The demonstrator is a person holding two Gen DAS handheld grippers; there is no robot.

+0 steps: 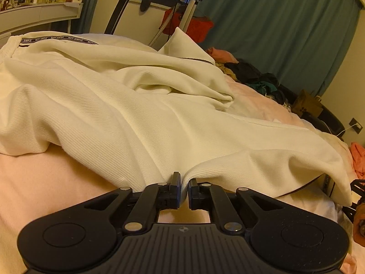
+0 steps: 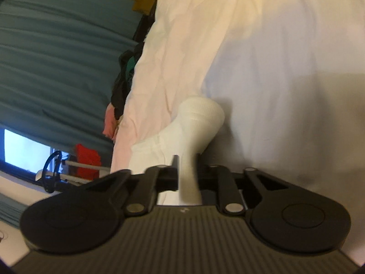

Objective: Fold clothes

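Observation:
A cream ribbed garment [image 1: 136,114] with a dark lettered tape at its waistband lies crumpled across the pink bed sheet [image 1: 34,182]. My left gripper [image 1: 184,180] is low over the sheet at the garment's near edge, its jaws shut on a fold of that edge. In the right wrist view the picture is rolled on its side. There my right gripper [image 2: 187,164] is shut on a bunched white end of the garment [image 2: 198,118], which sticks out past the fingertips above the sheet [image 2: 273,68]. The rest of the garment is out of that view.
A pile of dark clothes [image 1: 257,75] lies at the bed's far right, with a brown paper bag [image 1: 305,105] and an orange cloth [image 1: 358,157] beyond the edge. A teal curtain [image 1: 285,22], a steamer stand [image 1: 189,6], a red bag [image 1: 200,27] and a cluttered shelf [image 1: 38,11] stand behind.

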